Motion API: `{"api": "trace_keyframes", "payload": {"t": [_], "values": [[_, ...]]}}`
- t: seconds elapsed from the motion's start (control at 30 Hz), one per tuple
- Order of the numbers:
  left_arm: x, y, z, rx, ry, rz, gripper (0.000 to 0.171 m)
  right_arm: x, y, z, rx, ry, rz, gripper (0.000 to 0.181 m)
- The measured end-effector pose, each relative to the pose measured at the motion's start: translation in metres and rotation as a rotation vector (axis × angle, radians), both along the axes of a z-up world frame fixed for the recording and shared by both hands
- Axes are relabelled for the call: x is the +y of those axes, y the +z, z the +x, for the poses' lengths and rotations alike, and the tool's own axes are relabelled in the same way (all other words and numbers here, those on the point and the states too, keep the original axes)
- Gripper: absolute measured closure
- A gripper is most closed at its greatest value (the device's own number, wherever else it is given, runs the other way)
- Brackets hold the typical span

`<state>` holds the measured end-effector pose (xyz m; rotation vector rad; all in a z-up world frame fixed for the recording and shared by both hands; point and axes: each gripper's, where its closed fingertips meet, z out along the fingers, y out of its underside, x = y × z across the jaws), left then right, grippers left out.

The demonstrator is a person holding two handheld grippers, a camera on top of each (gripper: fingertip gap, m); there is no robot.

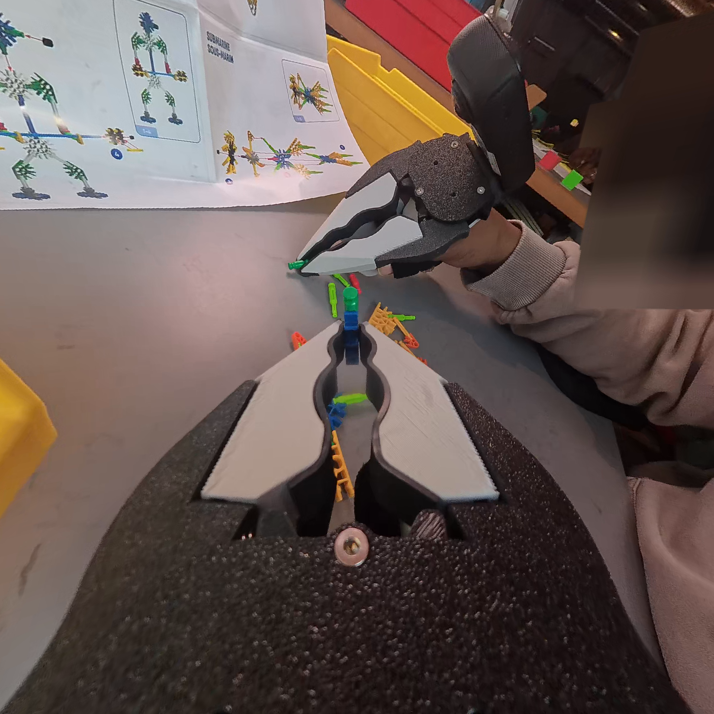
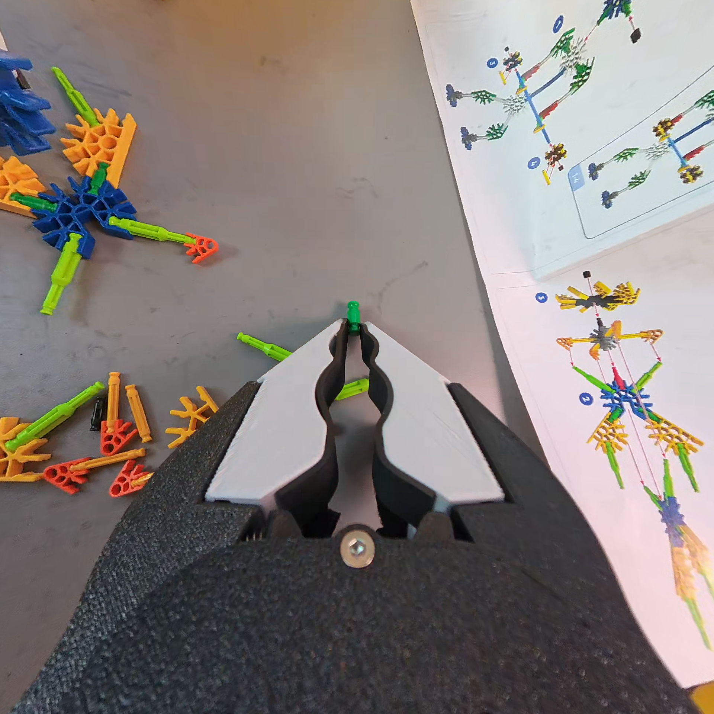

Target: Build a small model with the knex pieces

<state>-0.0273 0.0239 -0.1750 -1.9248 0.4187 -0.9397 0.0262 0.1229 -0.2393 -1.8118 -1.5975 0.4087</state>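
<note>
Left gripper (image 1: 351,334) pinching a blue connector (image 1: 351,340) capped by a green rod, right gripper (image 2: 352,328) clamped on a dark green rod (image 2: 352,313), grey table (image 2: 270,135), instruction sheet (image 2: 579,239) beside

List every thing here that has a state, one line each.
Left gripper: shut on blue plastic connector, held off the table.
Right gripper: shut on dark green plastic rod, tip at the grey table.
Paper instruction sheet: unfolded, flat.
Blue-hubbed star assembly: partly built, lying flat.
</note>
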Motion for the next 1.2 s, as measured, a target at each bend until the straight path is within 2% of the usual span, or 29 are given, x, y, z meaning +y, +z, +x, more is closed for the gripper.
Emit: {"api": "trace_keyframes", "payload": {"t": [0.13, 0.23, 0.37, 0.43, 0.5, 0.57, 0.63, 0.67, 0.77, 0.93, 1.03, 1.1, 1.2], "values": [[-0.002, 0.001, 0.003, 0.013, -0.02, 0.013, 0.166, 0.003, 0.003, 0.001, 0.035, -0.016, 0.027, 0.17], [-0.006, 0.002, 0.006, 0.043, -0.055, 0.037, 0.166, -0.005, 0.028, -0.004, 0.171, 0.017, 0.007, 0.163], [-0.019, 0.002, 0.019, 0.123, -0.165, 0.08, 0.166, -0.076, 0.088, -0.025, 0.459, 0.324, -0.213, 0.161], [-0.024, -0.004, 0.025, 0.196, -0.201, 0.084, 0.166, -0.115, 0.099, -0.029, 0.492, 0.478, -0.349, 0.159], [-0.029, -0.012, 0.03, 0.256, -0.231, 0.085, 0.166, -0.131, 0.095, -0.035, 0.483, 0.527, -0.367, 0.16], [-0.031, -0.015, 0.034, 0.291, -0.242, 0.092, 0.166, -0.136, 0.084, -0.041, 0.444, 0.535, -0.362, 0.161], [-0.033, -0.017, 0.035, 0.31, -0.259, 0.094, 0.166, -0.136, 0.076, -0.042, 0.417, 0.526, -0.368, 0.177], [-0.034, -0.018, 0.036, 0.316, -0.262, 0.095, 0.166, -0.135, 0.074, -0.041, 0.405, 0.525, -0.371, 0.178], [-0.035, -0.011, 0.038, 0.252, -0.273, 0.1, 0.166, -0.133, 0.078, -0.035, 0.414, 0.538, -0.376, 0.179], [-0.037, 0.019, 0.036, 0.066, -0.288, 0.15, 0.166, -0.129, 0.098, -0.025, 0.528, 0.549, -0.466, 0.178], [-0.04, 0.019, 0.036, 0.075, -0.305, 0.157, 0.166, -0.133, 0.102, -0.024, 0.548, 0.564, -0.489, 0.177], [-0.04, 0.02, 0.035, 0.075, -0.308, 0.15, 0.166, -0.137, 0.102, -0.022, 0.543, 0.586, -0.5, 0.166], [-0.04, 0.018, 0.033, 0.084, -0.314, 0.145, 0.166, -0.135, 0.099, -0.022, 0.524, 0.578, -0.487, 0.169]]}}
